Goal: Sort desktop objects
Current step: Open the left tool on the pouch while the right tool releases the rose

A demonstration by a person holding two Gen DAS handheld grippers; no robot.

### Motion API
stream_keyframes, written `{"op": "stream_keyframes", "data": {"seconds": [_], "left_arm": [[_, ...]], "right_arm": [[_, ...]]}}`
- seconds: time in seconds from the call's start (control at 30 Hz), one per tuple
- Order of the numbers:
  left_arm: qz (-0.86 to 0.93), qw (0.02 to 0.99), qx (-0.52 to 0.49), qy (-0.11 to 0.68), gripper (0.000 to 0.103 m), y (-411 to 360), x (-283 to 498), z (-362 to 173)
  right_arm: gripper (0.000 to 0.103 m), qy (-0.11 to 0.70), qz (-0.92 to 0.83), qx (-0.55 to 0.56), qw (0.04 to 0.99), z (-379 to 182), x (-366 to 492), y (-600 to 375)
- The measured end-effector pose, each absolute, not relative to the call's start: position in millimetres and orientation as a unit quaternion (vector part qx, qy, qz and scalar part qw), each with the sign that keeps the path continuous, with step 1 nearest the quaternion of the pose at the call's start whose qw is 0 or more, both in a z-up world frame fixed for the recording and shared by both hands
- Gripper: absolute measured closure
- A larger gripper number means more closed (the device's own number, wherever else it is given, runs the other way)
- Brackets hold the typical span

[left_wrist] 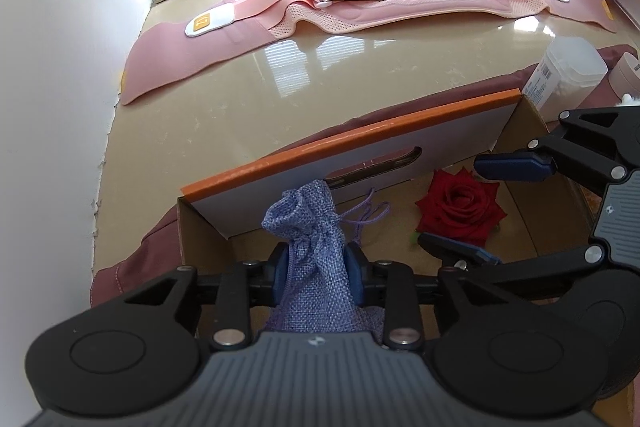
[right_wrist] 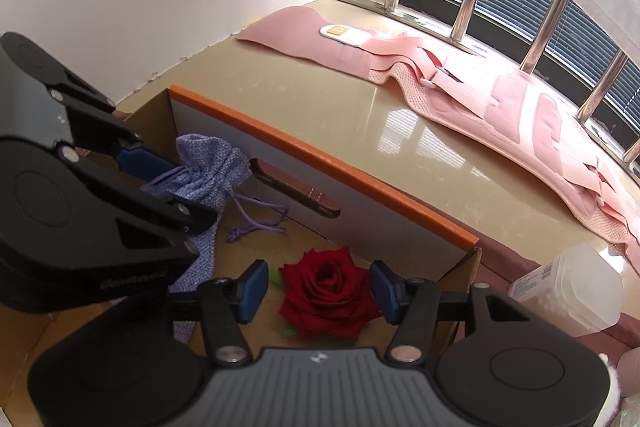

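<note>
I see the cardboard box [left_wrist: 404, 147] on the bench [left_wrist: 240, 99], holding a lilac drawstring pouch [left_wrist: 316, 227] and a red rose [left_wrist: 460, 207]. My left tongs [left_wrist: 318, 273] pinch the pouch; my right tongs [right_wrist: 318, 293] stand spread around the rose, untouching.

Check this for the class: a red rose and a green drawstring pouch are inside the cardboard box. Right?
Not quite. The drawstring pouch is lavender-blue, not green, as the left wrist view shows. The red rose is indeed inside the cardboard box with it.
</note>
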State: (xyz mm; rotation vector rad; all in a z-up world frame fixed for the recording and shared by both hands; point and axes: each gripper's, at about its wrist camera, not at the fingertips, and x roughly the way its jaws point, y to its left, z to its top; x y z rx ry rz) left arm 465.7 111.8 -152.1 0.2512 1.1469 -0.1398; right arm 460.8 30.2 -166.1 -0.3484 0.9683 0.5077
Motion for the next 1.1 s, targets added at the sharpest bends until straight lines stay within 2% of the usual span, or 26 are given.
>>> {"op": "stream_keyframes", "data": {"seconds": [0.43, 0.6, 0.87, 0.93, 1.1], "left_arm": [[-0.066, 0.831, 0.123, 0.539, 0.067, 110, 462, -150], [-0.063, 0.835, 0.123, 0.533, 0.059, 111, 459, -145], [-0.06, 0.845, 0.125, 0.516, 0.057, 112, 451, -128], [-0.058, 0.848, 0.126, 0.511, 0.052, 112, 448, -123], [-0.055, 0.858, 0.123, 0.496, 0.05, 114, 437, -107]], "right_arm": [[0.048, 0.453, 0.238, -0.164, 0.843, -160, 455, 28], [0.048, 0.451, 0.238, -0.165, 0.845, -158, 452, 27], [0.048, 0.441, 0.238, -0.161, 0.85, -148, 446, 25], [0.048, 0.438, 0.238, -0.16, 0.852, -144, 444, 25], [0.048, 0.43, 0.238, -0.157, 0.856, -134, 436, 23]]}}
